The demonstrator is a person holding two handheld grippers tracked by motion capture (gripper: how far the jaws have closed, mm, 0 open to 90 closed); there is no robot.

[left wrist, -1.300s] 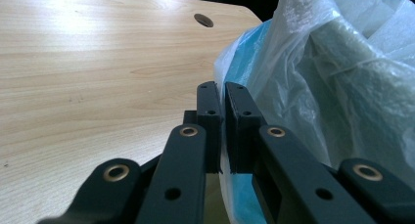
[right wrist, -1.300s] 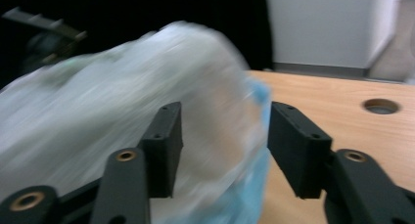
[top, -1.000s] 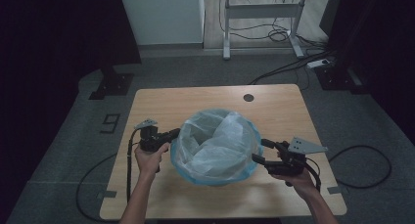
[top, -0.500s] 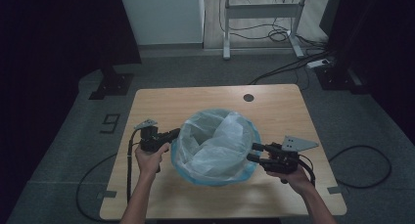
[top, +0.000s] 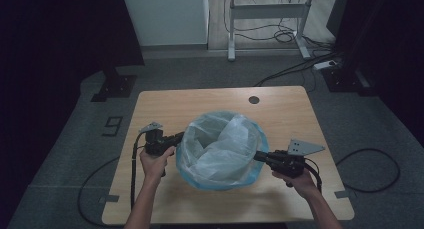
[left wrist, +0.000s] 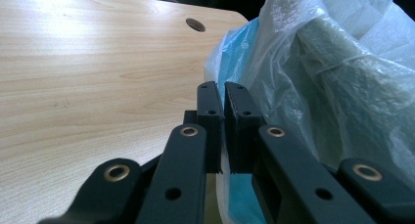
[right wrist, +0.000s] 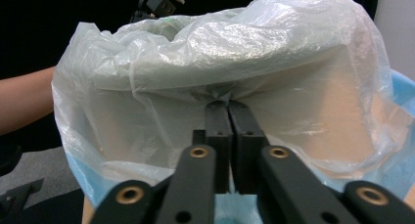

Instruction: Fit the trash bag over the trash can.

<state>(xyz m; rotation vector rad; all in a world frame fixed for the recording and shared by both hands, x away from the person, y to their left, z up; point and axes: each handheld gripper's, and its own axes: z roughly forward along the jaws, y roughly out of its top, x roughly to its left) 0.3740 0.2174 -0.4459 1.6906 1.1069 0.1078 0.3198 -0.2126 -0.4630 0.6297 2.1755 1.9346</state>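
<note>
A round blue bin lined with a clear plastic bag stands mid-table. My left gripper is at the bin's left rim. In the left gripper view its jaws are pressed together on the bag's edge, beside the blue wall. My right gripper is at the right rim. Its jaws have just been closing and now stand shut on a pinch of bag film, with wrinkles running into the tips. The blue rim shows behind the film.
The wooden table has a round cable hole at its far side. Beyond it stand a desk frame and loose cables on the floor. A taped "9" marks the floor at left.
My right gripper has edged left to the bin's rim and its jaws have closed on the bag film. The left gripper has kept still.
</note>
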